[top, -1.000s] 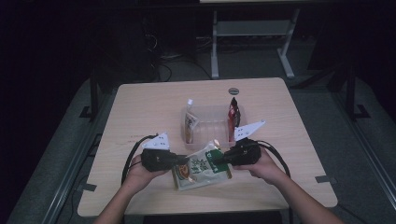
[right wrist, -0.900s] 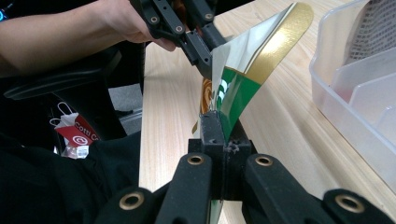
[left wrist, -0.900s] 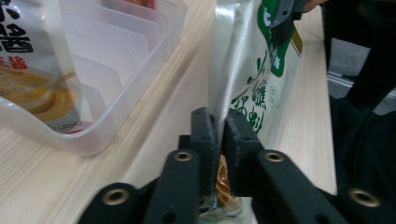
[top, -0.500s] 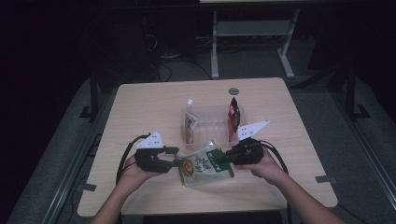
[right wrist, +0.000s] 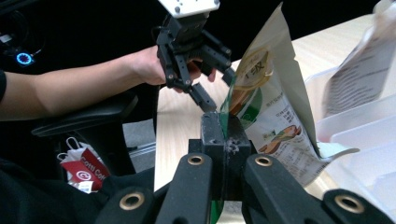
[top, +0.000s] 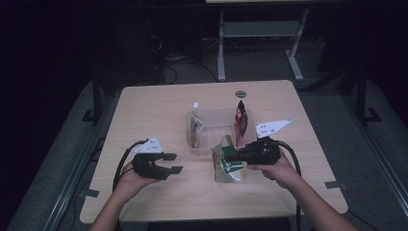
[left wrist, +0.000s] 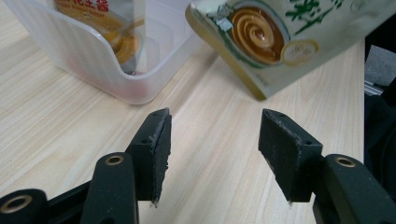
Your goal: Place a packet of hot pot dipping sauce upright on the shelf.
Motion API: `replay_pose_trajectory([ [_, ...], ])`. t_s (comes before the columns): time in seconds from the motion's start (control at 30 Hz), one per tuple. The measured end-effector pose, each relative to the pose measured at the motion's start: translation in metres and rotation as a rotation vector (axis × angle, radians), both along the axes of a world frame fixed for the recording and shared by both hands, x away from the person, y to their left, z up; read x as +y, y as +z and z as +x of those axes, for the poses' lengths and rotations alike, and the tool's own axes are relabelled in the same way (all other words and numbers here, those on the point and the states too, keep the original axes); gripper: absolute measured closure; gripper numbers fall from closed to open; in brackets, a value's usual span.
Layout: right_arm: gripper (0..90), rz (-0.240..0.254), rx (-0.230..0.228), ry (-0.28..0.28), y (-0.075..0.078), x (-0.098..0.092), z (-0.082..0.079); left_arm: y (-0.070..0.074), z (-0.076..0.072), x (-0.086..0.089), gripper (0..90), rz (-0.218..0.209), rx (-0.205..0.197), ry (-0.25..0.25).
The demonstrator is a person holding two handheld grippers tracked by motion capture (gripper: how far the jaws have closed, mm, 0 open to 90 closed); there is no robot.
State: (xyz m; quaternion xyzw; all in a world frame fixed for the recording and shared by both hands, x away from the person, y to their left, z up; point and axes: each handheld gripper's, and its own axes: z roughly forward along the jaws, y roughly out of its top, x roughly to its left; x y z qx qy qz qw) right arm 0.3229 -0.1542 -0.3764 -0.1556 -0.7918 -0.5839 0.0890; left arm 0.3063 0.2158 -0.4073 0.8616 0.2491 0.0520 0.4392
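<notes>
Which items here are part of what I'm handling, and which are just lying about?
In the job:
- green-and-white snack pouch, clamped in the right gripper
- clear plastic bin
- left gripper, open, nothing between its jaws

Lying about:
- yellow spouted pouch in the bin
- red pouch in the bin

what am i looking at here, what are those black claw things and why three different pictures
A person sits at a table holding a pair of hand-held tongs in each hand. One camera looks down from above; the other two ride on the tongs and look along their black jaws. On the table stands a clear bin with two pouches upright in it. The right tongs are shut on the edge of a green snack bag, lifting it beside the bin. The left tongs have just been opening and are open with nothing between the jaws.
</notes>
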Motion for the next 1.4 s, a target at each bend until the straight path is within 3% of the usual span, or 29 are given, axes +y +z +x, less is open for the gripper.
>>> replay_pose_trajectory([
  [0.33, 90.0, 0.031, -0.045, -0.037, 0.023, -0.005, 0.006, -0.004, 0.002, 0.0, 36.9, 0.016, 0.006, -0.005],
  [0.47, 90.0, 0.031, -0.075, -0.053, 0.03, -0.006, 0.013, -0.005, 0.003, 0.0, 32.1, 0.026, 0.003, -0.007],
  [0.93, 90.0, 0.024, -0.114, -0.107, 0.054, 0.001, 0.043, -0.012, 0.002, -0.004, 16.8, 0.064, 0.018, -0.01],
  [1.17, 90.0, 0.013, -0.125, -0.133, 0.059, 0.008, 0.059, -0.014, 0.003, -0.004, 15.2, 0.079, 0.019, -0.019],
  [1.4, 90.0, -0.005, -0.107, -0.156, 0.052, 0.013, 0.073, -0.014, 0.003, -0.004, 15.2, 0.087, 0.021, -0.022],
])
